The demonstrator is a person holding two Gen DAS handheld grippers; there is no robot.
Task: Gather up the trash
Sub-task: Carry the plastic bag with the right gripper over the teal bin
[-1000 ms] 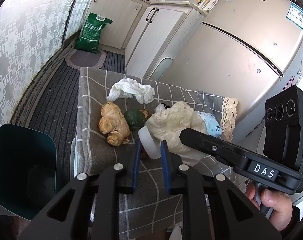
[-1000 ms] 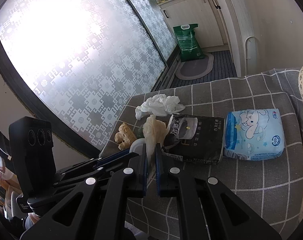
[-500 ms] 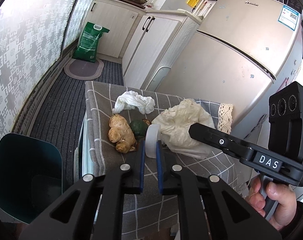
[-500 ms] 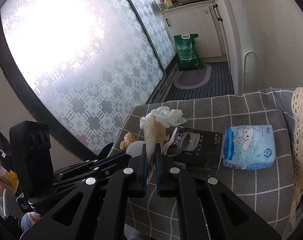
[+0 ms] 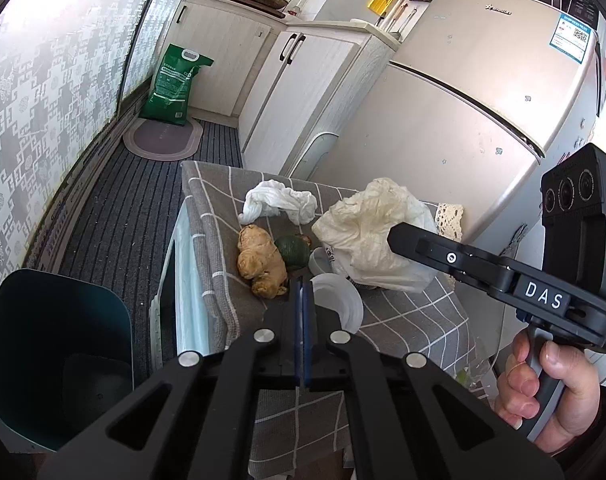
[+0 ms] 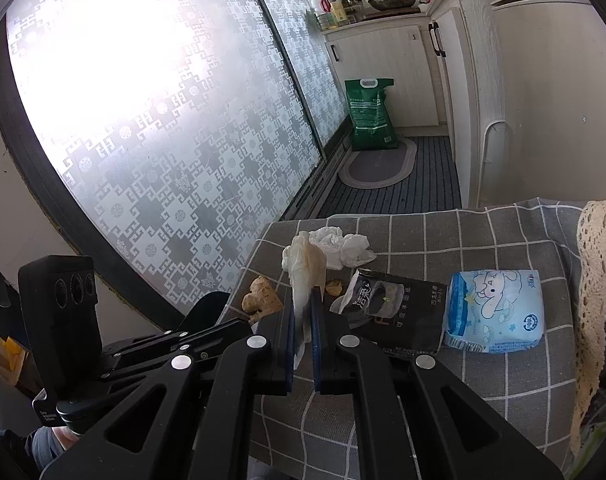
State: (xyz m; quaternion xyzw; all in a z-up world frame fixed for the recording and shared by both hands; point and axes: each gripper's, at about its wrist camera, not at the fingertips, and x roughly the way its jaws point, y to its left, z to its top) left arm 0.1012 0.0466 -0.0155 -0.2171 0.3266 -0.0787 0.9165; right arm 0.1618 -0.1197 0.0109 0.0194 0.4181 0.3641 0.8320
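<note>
- The left gripper (image 5: 303, 292) has just been closing; its blue pads now meet, apparently pinching the rim of a translucent white plastic cup (image 5: 339, 300), partly hidden behind them.
- The right gripper (image 6: 303, 312) is clamped on a stained crumpled plastic bag (image 6: 305, 268), lifted above the checked tablecloth (image 6: 483, 376).
- The bag hides whatever lies behind it in the left view.

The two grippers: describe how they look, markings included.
Both are matte black plastic frames with triangular cut-outs, silver pivot screws and blue pads. The left gripper and right gripper match. Seen from the left wrist, the right one carries a white "DAS" label and a black box with three lenses. A dark sleeve shows at the wrist.
</note>
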